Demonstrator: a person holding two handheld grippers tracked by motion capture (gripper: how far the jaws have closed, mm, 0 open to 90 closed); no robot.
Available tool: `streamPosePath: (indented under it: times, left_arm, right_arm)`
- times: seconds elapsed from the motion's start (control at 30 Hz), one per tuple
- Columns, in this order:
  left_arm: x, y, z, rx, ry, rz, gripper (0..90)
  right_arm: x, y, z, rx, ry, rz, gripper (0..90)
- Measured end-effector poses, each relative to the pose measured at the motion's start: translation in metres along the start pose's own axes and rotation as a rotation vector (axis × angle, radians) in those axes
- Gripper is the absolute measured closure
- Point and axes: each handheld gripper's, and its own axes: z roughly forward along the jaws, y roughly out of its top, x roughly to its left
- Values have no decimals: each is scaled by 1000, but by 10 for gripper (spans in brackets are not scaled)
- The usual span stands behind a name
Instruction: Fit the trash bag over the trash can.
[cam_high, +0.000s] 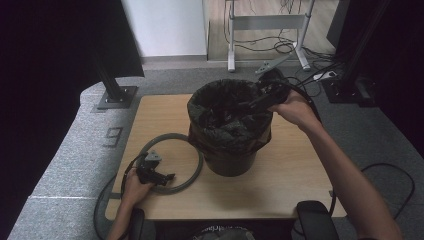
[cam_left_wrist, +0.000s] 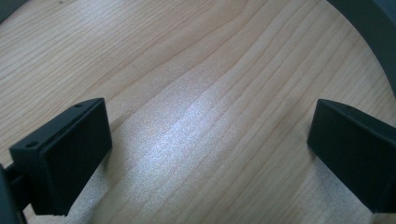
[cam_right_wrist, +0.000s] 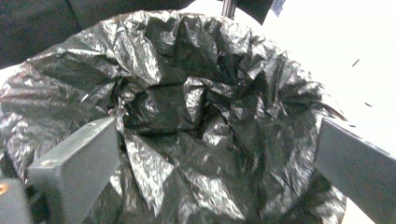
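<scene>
So we've got a dark bin (cam_high: 231, 157) standing roughly mid-table, lined with a crinkly black bag (cam_high: 222, 107) whose edge is folded down over the rim all the way round. The table (cam_high: 290, 175) is light wood, and the bin sits a bit toward its far side.

Our right gripper (cam_high: 241, 106) is up at the bin's far right rim, pointing in over the mouth of the bag. In the right gripper view (cam_right_wrist: 212, 163) the jaws stand wide apart, one at each side of the picture, with the bag's wrinkled inside (cam_right_wrist: 187, 107) spread out between and beyond them. Nothing's pinched between them; the pads aren't pressing on any plastic that we can see. Whether a jaw tip brushes the liner somewhere, we can't tell from here.

Our left gripper (cam_high: 169, 177) is down at the near left part of the table, right by a grey ring (cam_high: 196, 172) that lies flat on the wood, touching or just beside the bin's left side. In the high view the gripper's nose reaches over the ring's near arc. The left gripper view (cam_left_wrist: 210, 154) shows its jaws wide open too, just bare wood grain between them, and a curve of the ring (cam_left_wrist: 373, 32) in the top right corner. It's holding nothing.
</scene>
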Motion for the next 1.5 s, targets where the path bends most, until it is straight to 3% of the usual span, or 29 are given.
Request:
streamPosePath:
  times: [0.1, 0.3, 0.47, 0.6, 0.7, 0.87, 0.97, 1.07, 1.23, 1.4, 1.5]
  left_arm:
    - [0, 0, 0, 0, 1, -2, 0]
    - [0, 0, 0, 1, 1, -1, 0]
    - [0, 0, 0, 0, 1, -1, 0]
    - [0, 0, 0, 0, 1, -2, 0]
    - [0, 0, 0, 0, 1, -2, 0]
    - [0, 0, 0, 0, 1, -2, 0]
    - [0, 0, 0, 0, 1, -2, 0]
    - [0, 0, 0, 0, 1, -2, 0]
    - [0, 0, 0, 0, 1, -2, 0]
    - [0, 0, 0, 0, 1, -2, 0]
    - [0, 0, 0, 0, 2, -3, 0]
  right_arm:
    - [3, 7, 16, 12, 7, 3, 73]
    - [14, 26, 85, 77, 58, 12, 92]
    - [31, 31, 146, 189, 57, 0, 93]
    - [43, 28, 167, 274, 59, -27, 92]
    - [39, 32, 150, 220, 30, -13, 93]
    - [17, 36, 91, 122, -3, -2, 77]
    - [6, 29, 59, 94, -10, -17, 31]
    - [-6, 14, 27, 55, -29, -4, 0]
    - [-21, -18, -11, 22, -70, 44, 0]
    - [-28, -49, -34, 7, -109, 63, 0]
    - [-31, -69, -44, -21, -101, 94, 0]
